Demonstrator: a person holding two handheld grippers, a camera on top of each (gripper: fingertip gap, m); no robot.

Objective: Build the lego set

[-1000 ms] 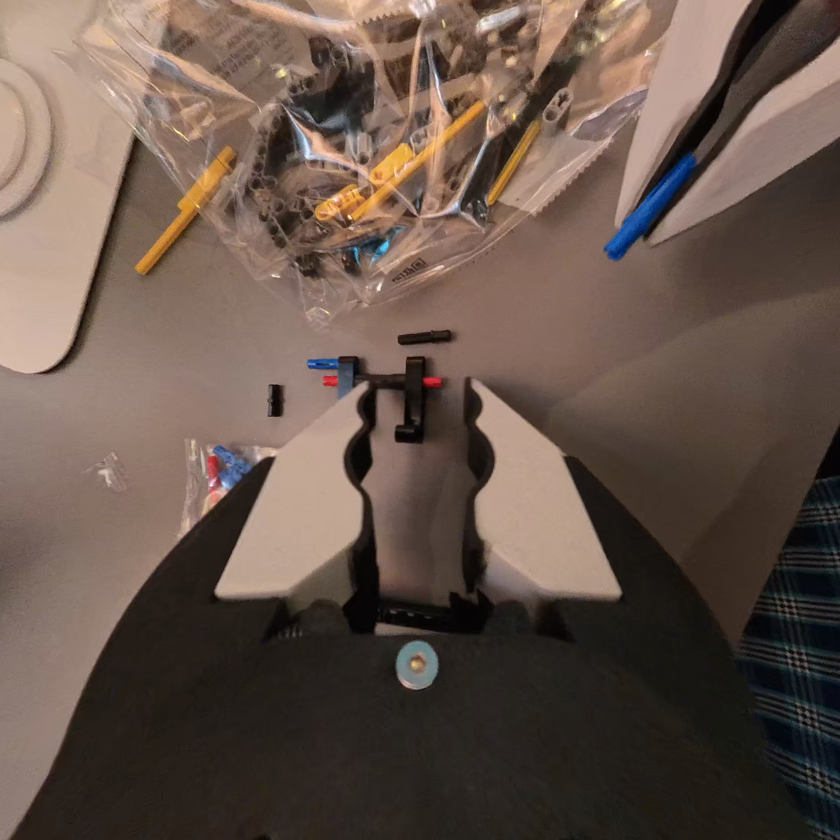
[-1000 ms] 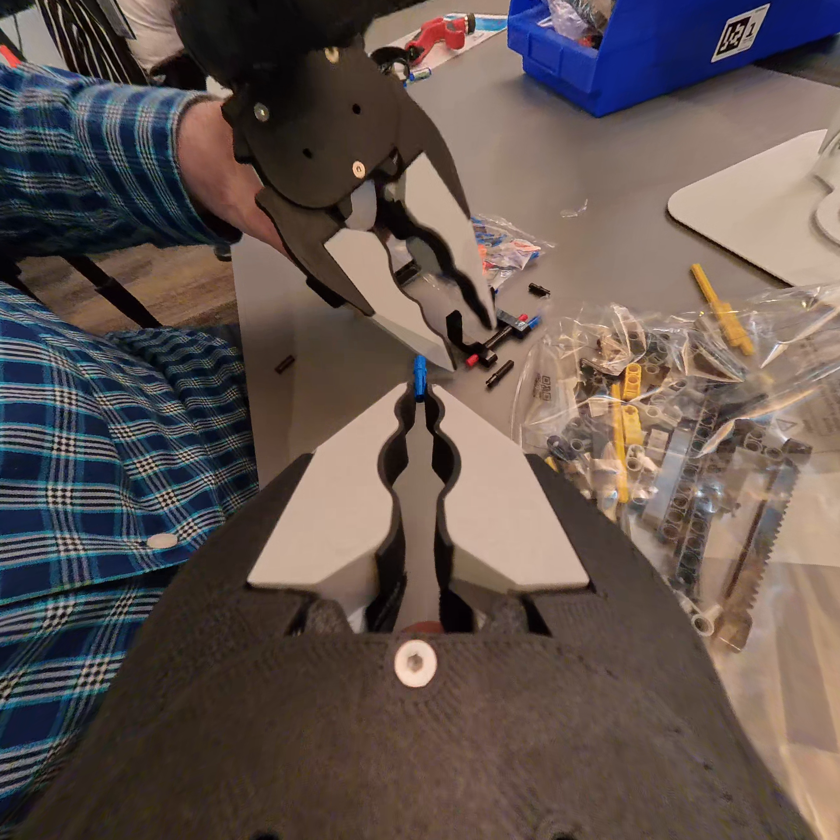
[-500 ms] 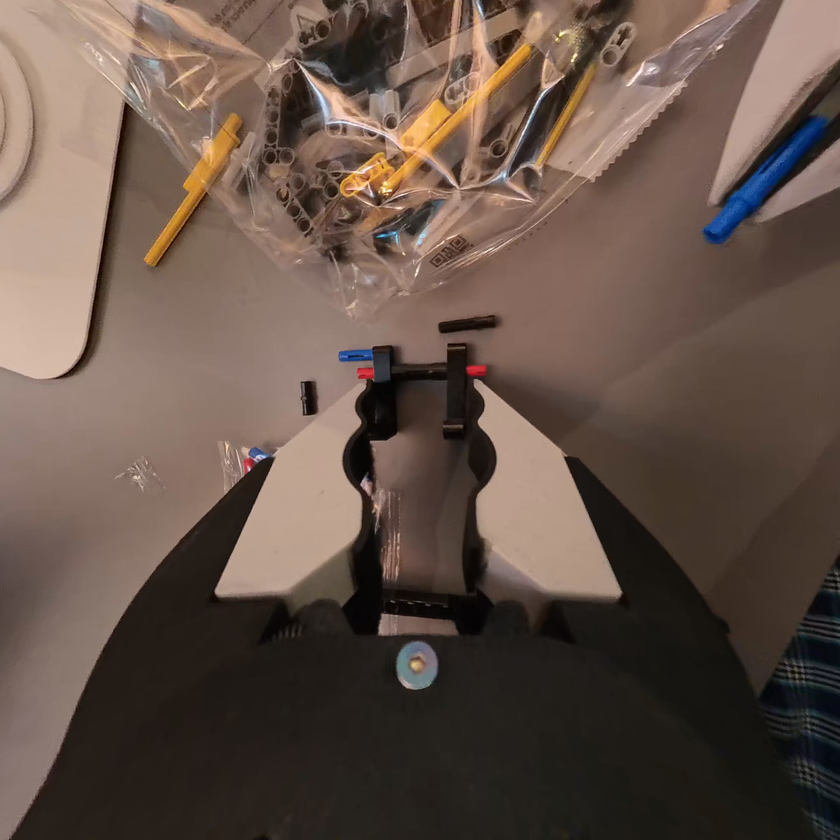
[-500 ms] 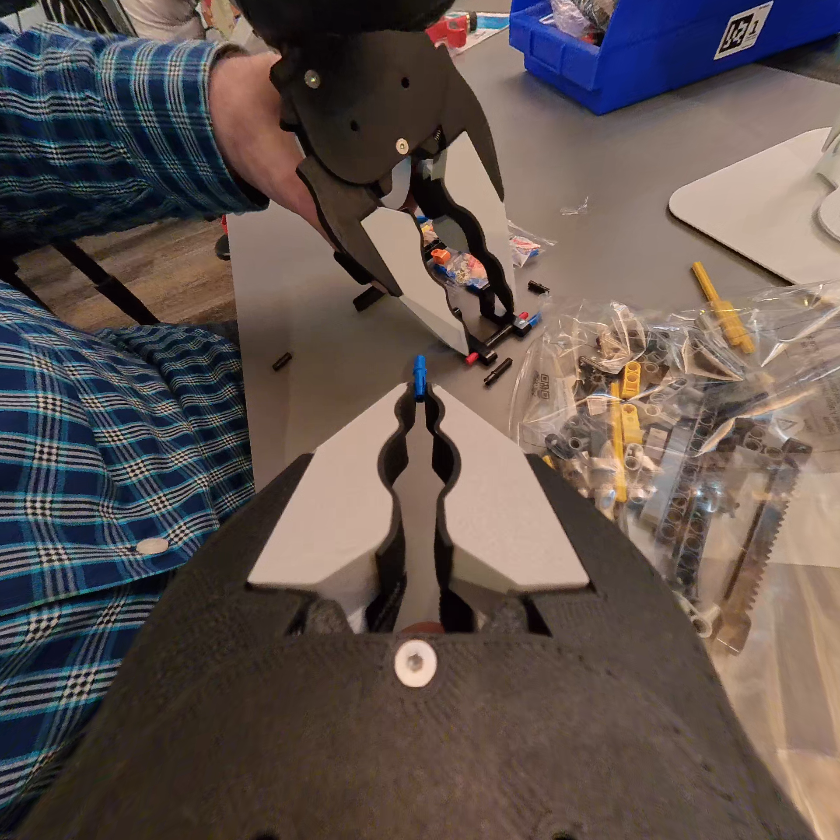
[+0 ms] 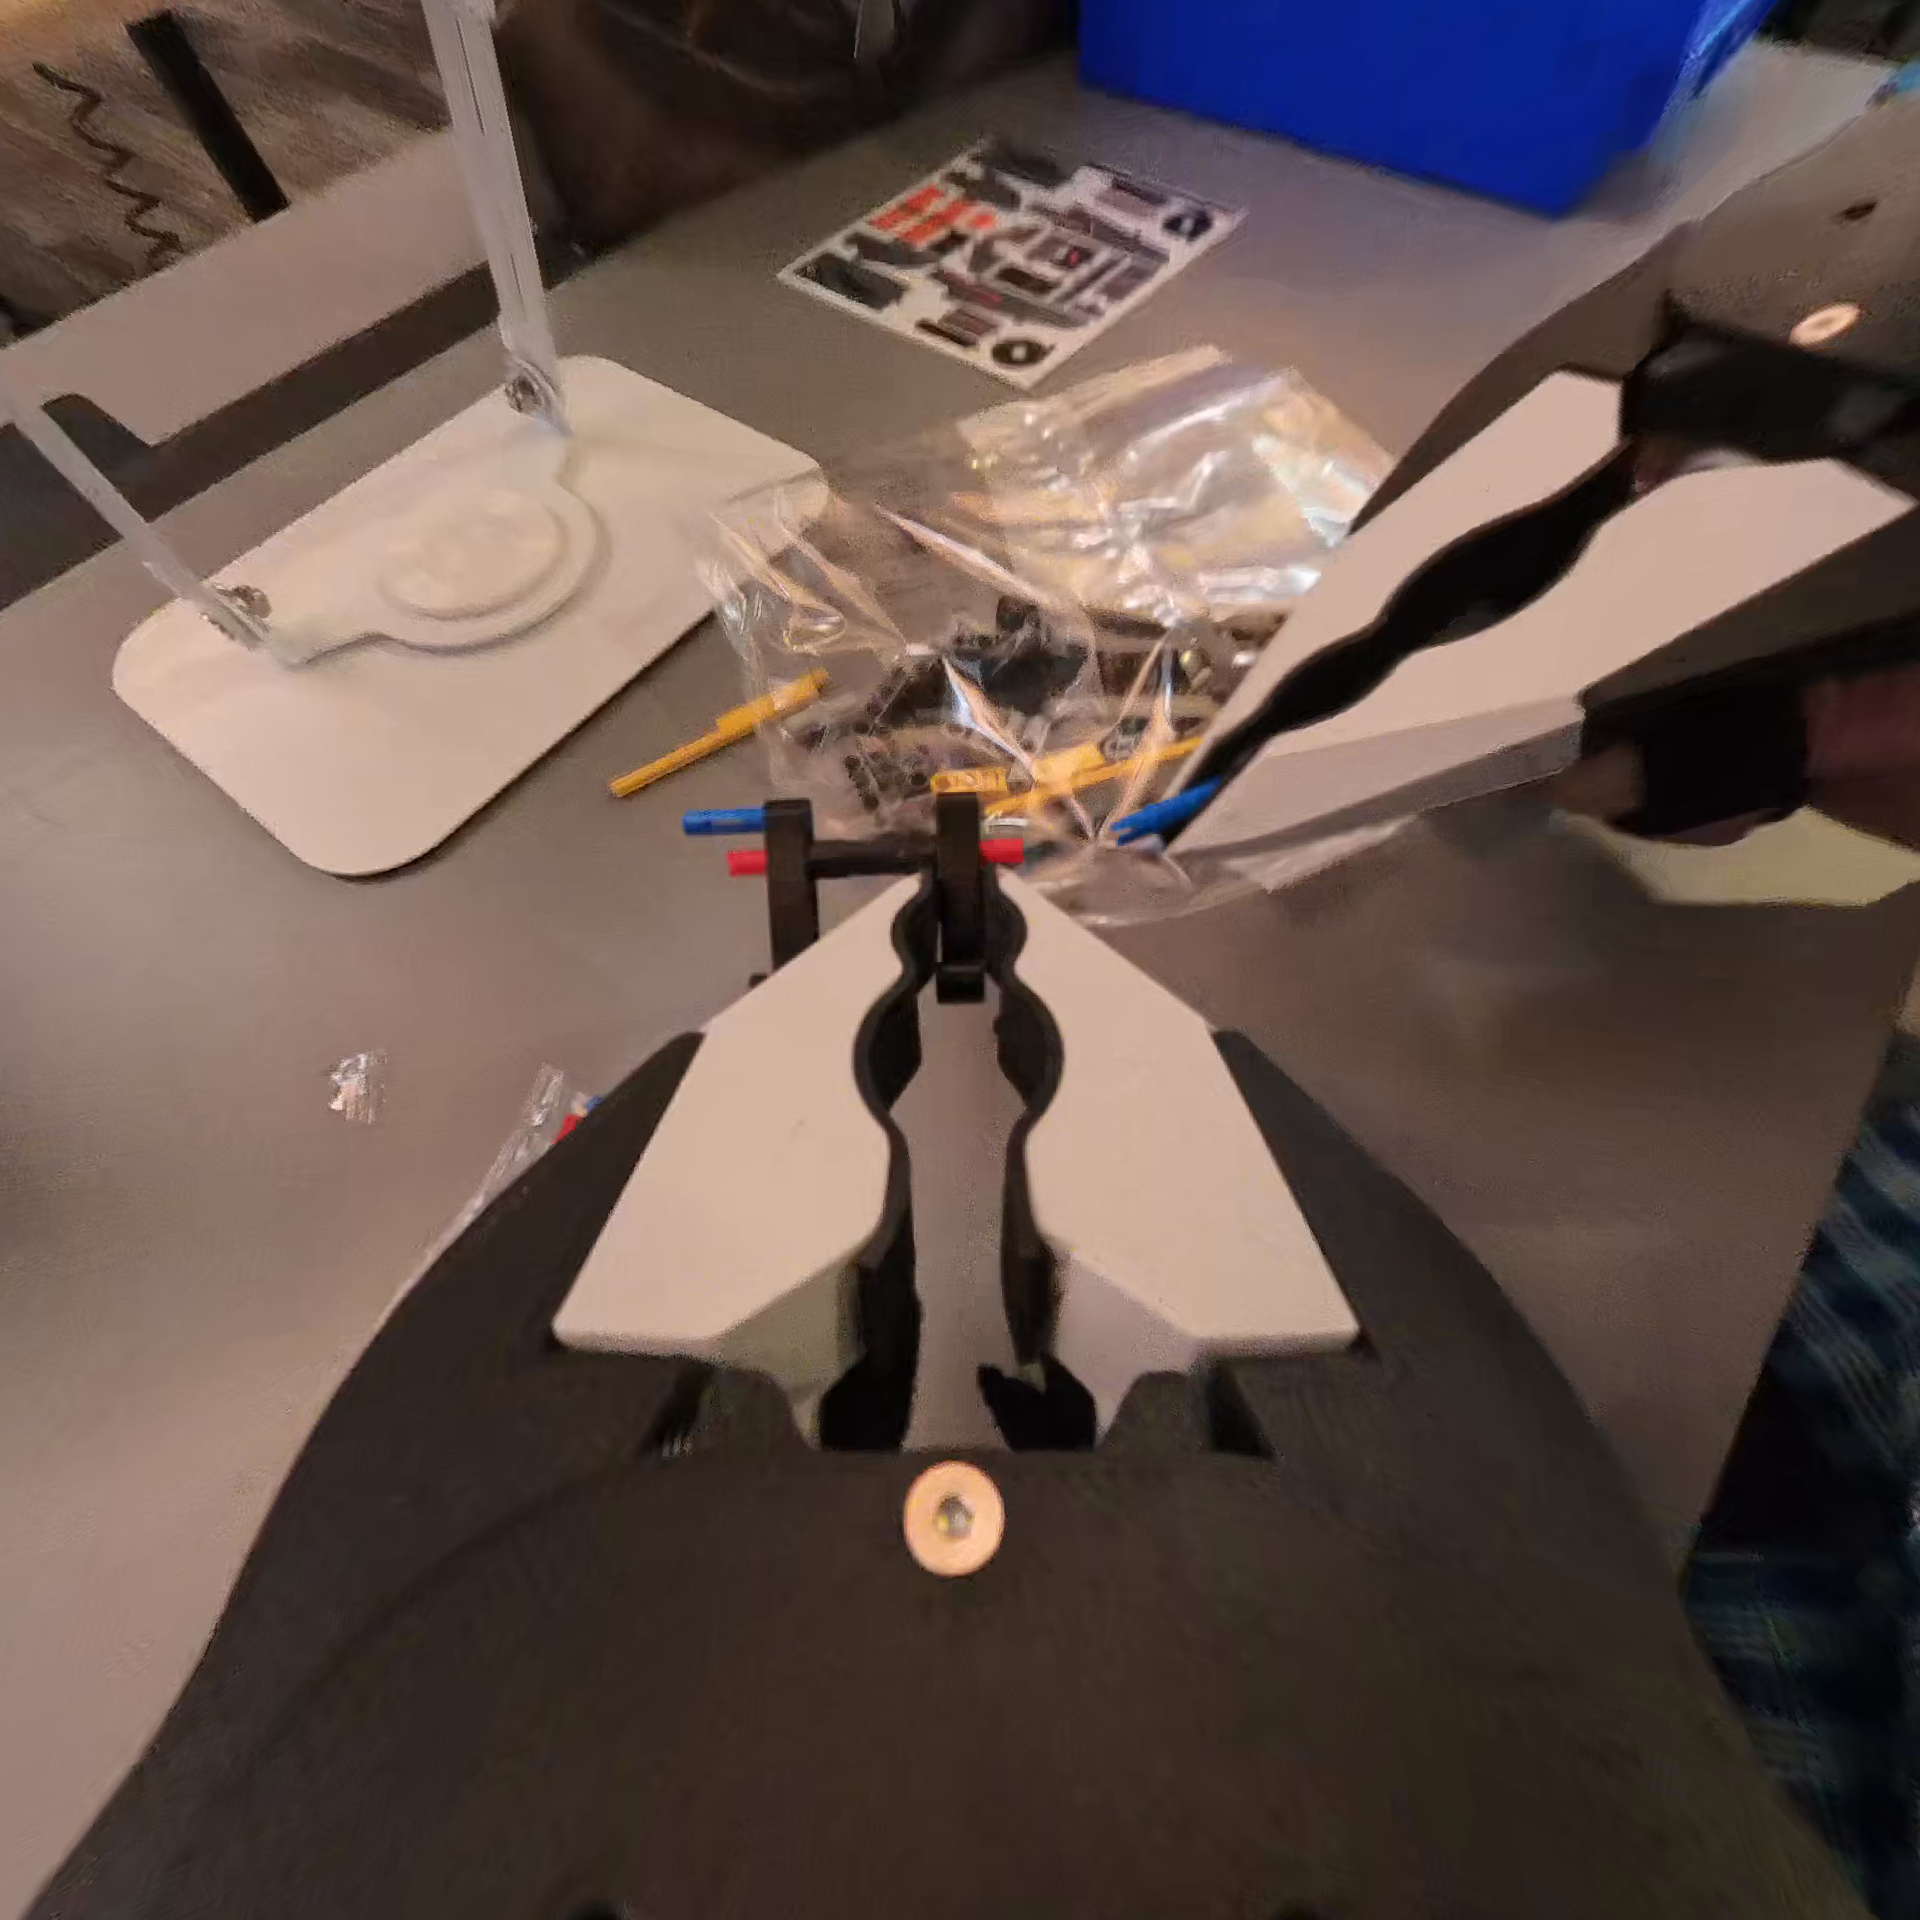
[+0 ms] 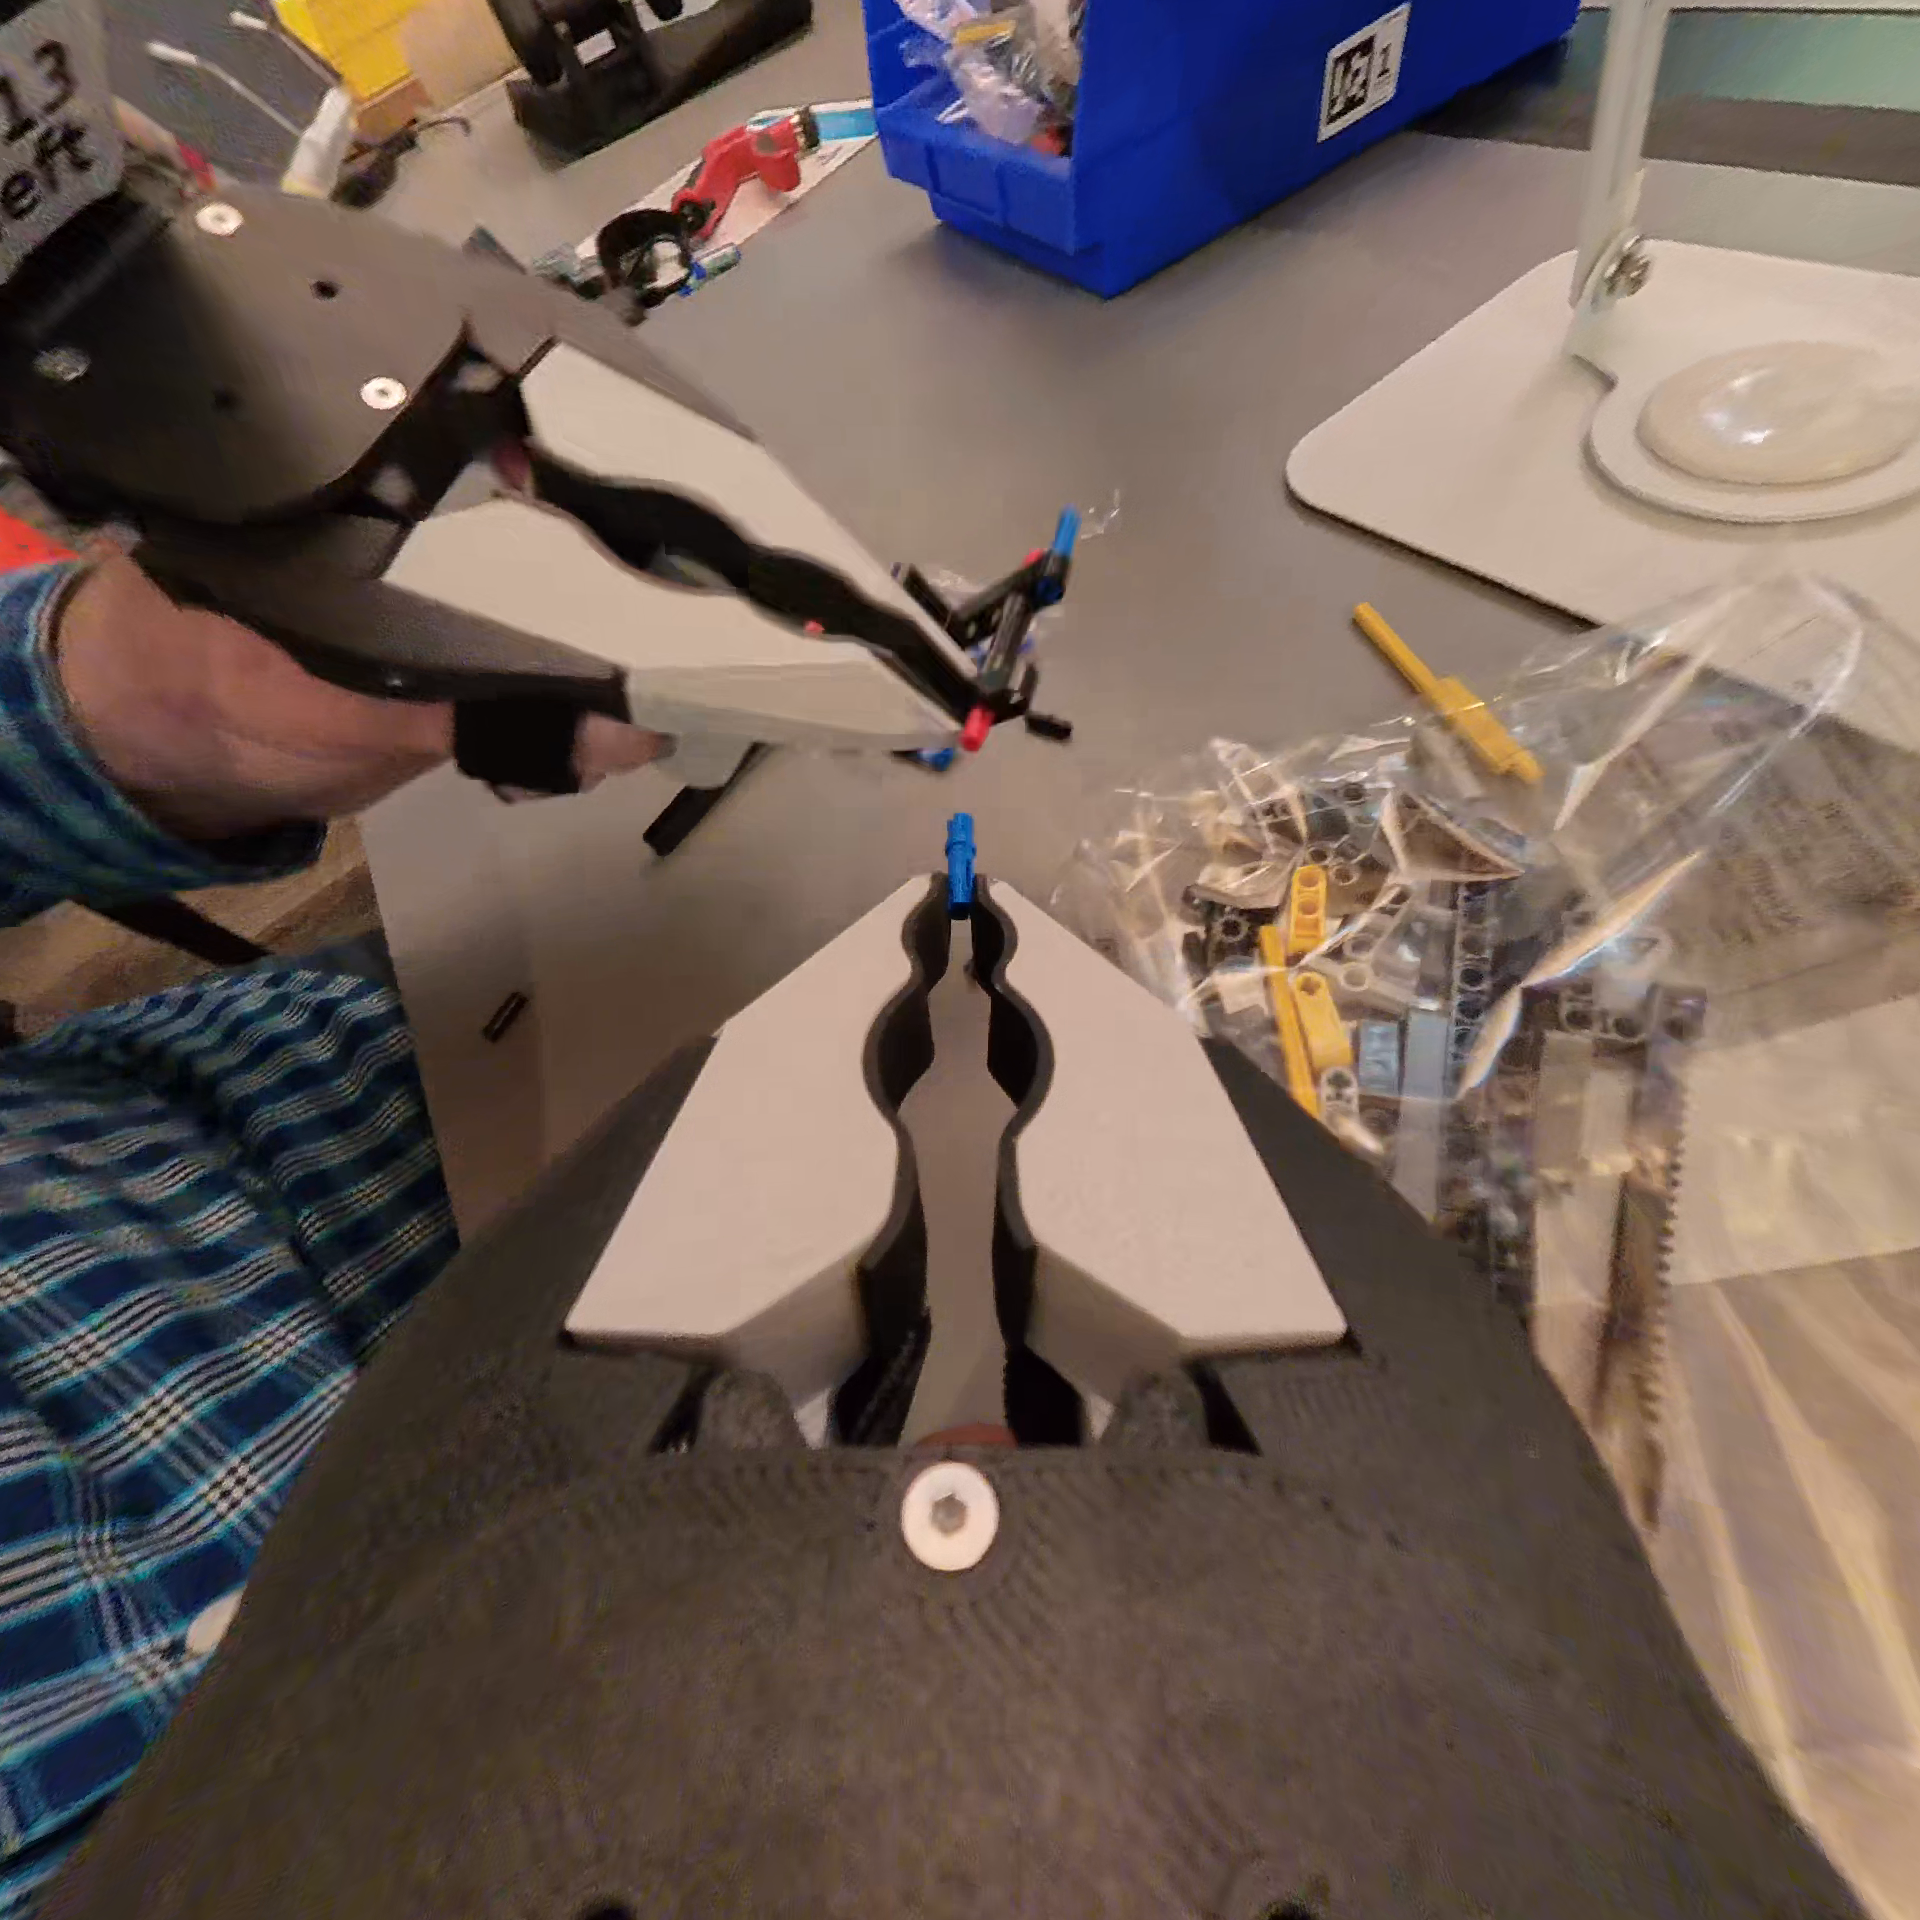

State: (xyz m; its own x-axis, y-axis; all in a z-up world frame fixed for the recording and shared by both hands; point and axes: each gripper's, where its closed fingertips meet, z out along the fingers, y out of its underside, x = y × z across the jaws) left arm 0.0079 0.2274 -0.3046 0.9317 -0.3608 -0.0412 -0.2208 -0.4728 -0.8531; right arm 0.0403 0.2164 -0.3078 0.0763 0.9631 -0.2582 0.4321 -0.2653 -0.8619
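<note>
Black lego frame (image 5: 878, 873) pinched tight in left claw (image 5: 954, 914), up off grey table (image 5: 312, 987); blue pin (image 6: 960, 868) squeezed in right claw (image 6: 962, 902), close to frame; clear bag (image 6: 1455, 987) of bricks beside.

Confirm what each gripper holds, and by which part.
Left gripper: shut on the black assembly, gripping its right upright beam. Right gripper: shut on the blue pin, held by its rear end.

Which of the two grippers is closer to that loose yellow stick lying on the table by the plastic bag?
Hard to call. The left gripper holds the black assembly just short of the yellow stick; the right gripper, pinching a blue pin, sits a similar way off.
</note>
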